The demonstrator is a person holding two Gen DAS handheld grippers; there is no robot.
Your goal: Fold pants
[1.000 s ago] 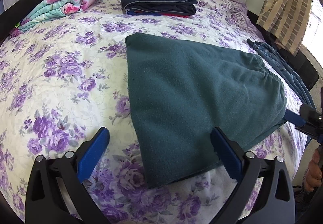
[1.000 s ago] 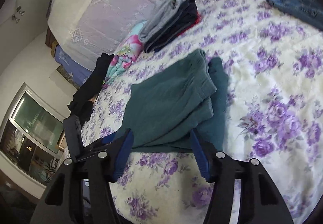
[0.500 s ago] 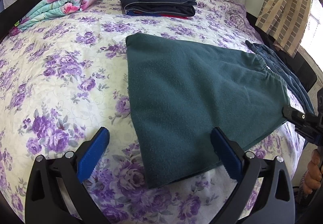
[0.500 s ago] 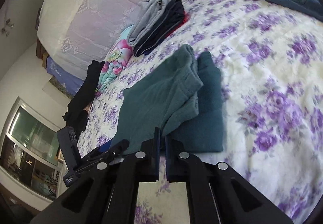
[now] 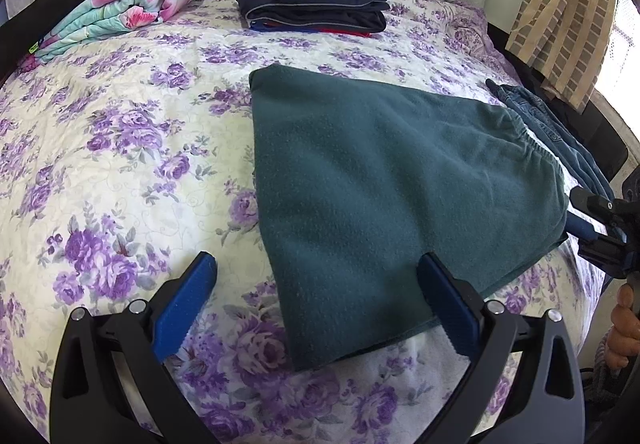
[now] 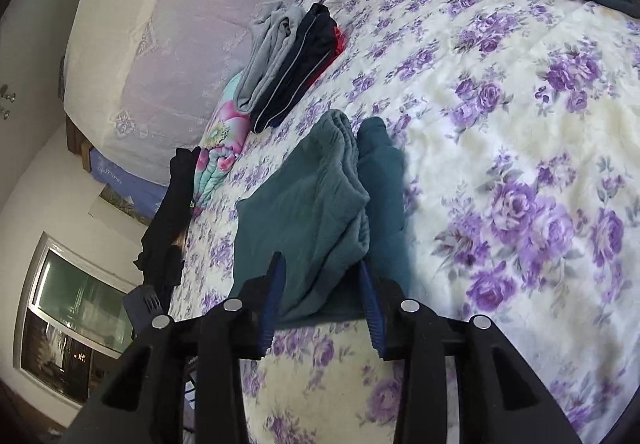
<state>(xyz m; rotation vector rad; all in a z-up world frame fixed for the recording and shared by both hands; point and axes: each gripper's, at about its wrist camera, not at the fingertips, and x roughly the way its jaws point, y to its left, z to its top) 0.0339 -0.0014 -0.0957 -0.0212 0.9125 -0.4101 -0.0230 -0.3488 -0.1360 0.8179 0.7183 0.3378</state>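
A: What's changed at the right gripper [image 6: 320, 300]?

B: Its jaws pinched fully together half a second back and have just been opening again; they now stand partway apart with the waistband corner of the green pants [image 6: 308, 212] between them, the pads not visibly pressing. Looks like a release, or a re-grip.

A: And the left gripper [image 5: 316, 304]?

B: Wide open, empty, hovering at lower centre. The pants lie mid-frame on the floral bedspread [image 5: 120, 148] (soft fleece, folded to a blunt wedge, elastic edge gathered).
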